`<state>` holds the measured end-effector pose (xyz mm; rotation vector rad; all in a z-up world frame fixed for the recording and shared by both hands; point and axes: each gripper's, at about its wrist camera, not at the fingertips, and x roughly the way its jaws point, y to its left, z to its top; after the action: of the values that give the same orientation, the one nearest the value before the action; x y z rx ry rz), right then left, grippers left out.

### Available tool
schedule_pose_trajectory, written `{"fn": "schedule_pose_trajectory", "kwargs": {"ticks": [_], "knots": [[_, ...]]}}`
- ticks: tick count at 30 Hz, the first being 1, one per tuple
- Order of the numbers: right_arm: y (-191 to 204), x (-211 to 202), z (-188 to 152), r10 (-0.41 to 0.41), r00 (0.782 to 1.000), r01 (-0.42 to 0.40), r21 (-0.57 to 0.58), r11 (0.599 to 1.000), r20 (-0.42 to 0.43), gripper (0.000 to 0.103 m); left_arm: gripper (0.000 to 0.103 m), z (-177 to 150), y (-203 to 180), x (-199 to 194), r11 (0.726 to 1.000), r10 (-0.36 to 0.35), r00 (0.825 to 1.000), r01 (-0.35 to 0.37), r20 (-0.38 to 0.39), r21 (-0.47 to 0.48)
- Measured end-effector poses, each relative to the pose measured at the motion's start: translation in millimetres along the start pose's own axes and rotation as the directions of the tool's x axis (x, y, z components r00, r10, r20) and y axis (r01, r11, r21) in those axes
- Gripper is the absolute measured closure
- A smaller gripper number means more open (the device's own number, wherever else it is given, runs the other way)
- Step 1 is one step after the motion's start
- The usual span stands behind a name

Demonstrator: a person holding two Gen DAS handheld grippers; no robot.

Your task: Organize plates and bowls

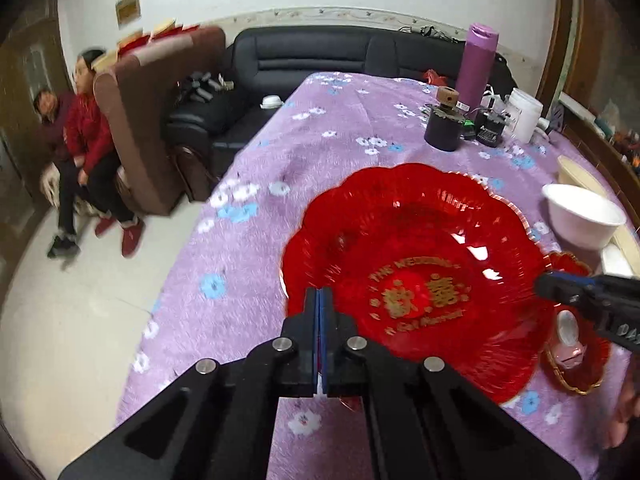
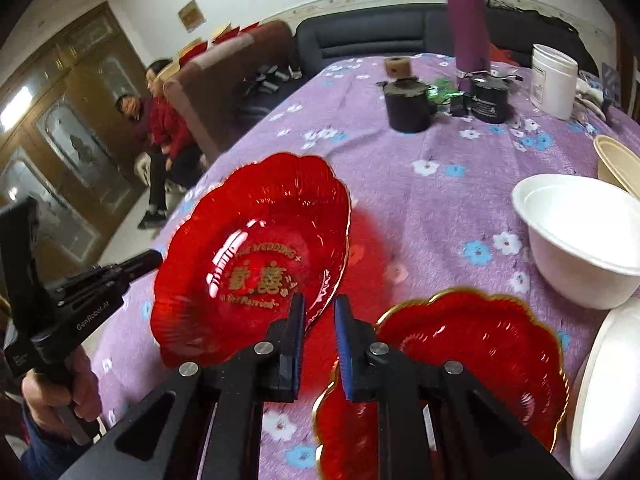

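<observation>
My left gripper (image 1: 319, 294) is shut on the near rim of a red scalloped plate (image 1: 416, 276) with gold lettering and holds it tilted above the purple tablecloth; the same plate (image 2: 248, 264) and the left gripper (image 2: 150, 258) show in the right wrist view. My right gripper (image 2: 318, 304) is open and empty, its jaws just above a second red gold-rimmed plate (image 2: 480, 344) lying on the cloth, beside the lifted plate's right edge. In the left wrist view the right gripper (image 1: 548, 284) reaches in over that second plate (image 1: 576, 368).
A white bowl (image 2: 580, 240) stands at the right, with a tan bowl (image 2: 616, 164) behind it and a white plate (image 2: 600, 392) at the near right. A purple bottle (image 2: 468, 24), dark jars (image 2: 410, 108) and a white tub (image 2: 554, 80) stand at the far side. Two people sit at left.
</observation>
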<state>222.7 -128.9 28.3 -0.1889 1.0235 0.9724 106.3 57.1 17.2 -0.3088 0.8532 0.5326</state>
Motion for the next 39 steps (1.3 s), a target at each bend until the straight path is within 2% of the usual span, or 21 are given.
{"fn": "schedule_pose_trajectory", "kwargs": {"ticks": [3, 4, 5, 7, 9, 10, 11, 12, 13, 14, 15, 19, 30, 39], "knots": [[-4.9, 7.3, -3.6, 0.011, 1.000, -0.011, 0.017, 1.000, -0.010, 0.086, 0.101, 3.4, 15.5, -3.0, 0.999, -0.008, 1.000, 0.008, 0.007, -0.053], [-7.2, 8.3, -4.2, 0.017, 1.000, -0.016, 0.023, 1.000, -0.011, 0.086, 0.092, 6.0, 23.0, -2.4, 0.997, -0.006, 1.000, 0.006, 0.005, -0.074], [-10.3, 9.8, -5.4, 0.026, 0.999, -0.026, 0.036, 0.999, -0.018, 0.086, 0.074, 8.0, 28.5, -0.7, 0.996, -0.005, 1.000, 0.005, 0.001, -0.092], [-14.4, 10.2, -6.3, 0.040, 0.999, -0.039, 0.051, 0.998, -0.017, 0.086, 0.053, 13.9, 40.1, 7.7, 0.992, 0.002, 1.000, -0.003, -0.005, -0.123], [-14.4, 10.8, -5.8, 0.040, 0.999, -0.039, 0.052, 0.998, -0.014, 0.086, 0.053, 19.2, 45.5, 23.8, 0.990, -0.021, 0.999, 0.015, -0.042, -0.139], [-14.1, 11.4, -5.2, 0.038, 0.999, -0.038, 0.053, 0.998, -0.014, 0.085, 0.053, 21.0, 46.6, 33.2, 0.986, -0.070, 0.995, 0.059, -0.066, -0.157], [-13.5, 12.2, -4.9, 0.037, 0.999, -0.036, 0.053, 0.998, -0.014, 0.085, 0.058, 21.1, 45.9, 38.6, 0.983, -0.094, 0.993, 0.080, -0.077, -0.163], [-12.7, 13.3, -4.0, 0.031, 0.999, -0.031, 0.050, 0.998, -0.013, 0.085, 0.068, 21.6, 43.7, 45.4, 0.983, -0.100, 0.991, 0.084, -0.091, -0.161], [-12.1, 13.6, -4.0, 0.029, 0.999, -0.028, 0.047, 0.998, -0.013, 0.085, 0.086, 21.1, 41.6, 50.8, 0.985, -0.091, 0.990, 0.074, -0.106, -0.157], [-11.8, 14.0, -3.4, 0.027, 1.000, -0.026, 0.045, 0.999, -0.013, 0.085, 0.094, 20.2, 39.0, 55.0, 0.981, -0.124, 0.986, 0.105, -0.114, -0.162], [-11.9, 14.5, -3.0, 0.032, 0.999, -0.032, 0.045, 0.998, -0.011, 0.084, 0.094, 19.6, 36.7, 55.4, 0.980, -0.127, 0.986, 0.108, -0.108, -0.164], [-10.3, 15.9, -2.4, 0.020, 1.000, -0.019, 0.037, 0.999, -0.011, 0.084, 0.094, 13.9, 25.0, 42.6, 0.992, -0.065, 0.995, 0.057, -0.075, -0.115], [9.2, 4.7, -15.1, 0.061, 0.998, -0.061, -0.001, 0.998, 0.003, 0.084, 0.094, -8.9, 34.5, -3.7, 0.996, 0.018, 1.000, -0.018, -0.006, -0.086], [33.6, -13.7, -47.8, 0.099, 0.995, -0.099, -0.055, 0.994, 0.008, 0.084, 0.093, -54.0, 41.4, -38.0, 0.994, 0.065, 0.998, -0.063, 0.017, -0.089]]}}
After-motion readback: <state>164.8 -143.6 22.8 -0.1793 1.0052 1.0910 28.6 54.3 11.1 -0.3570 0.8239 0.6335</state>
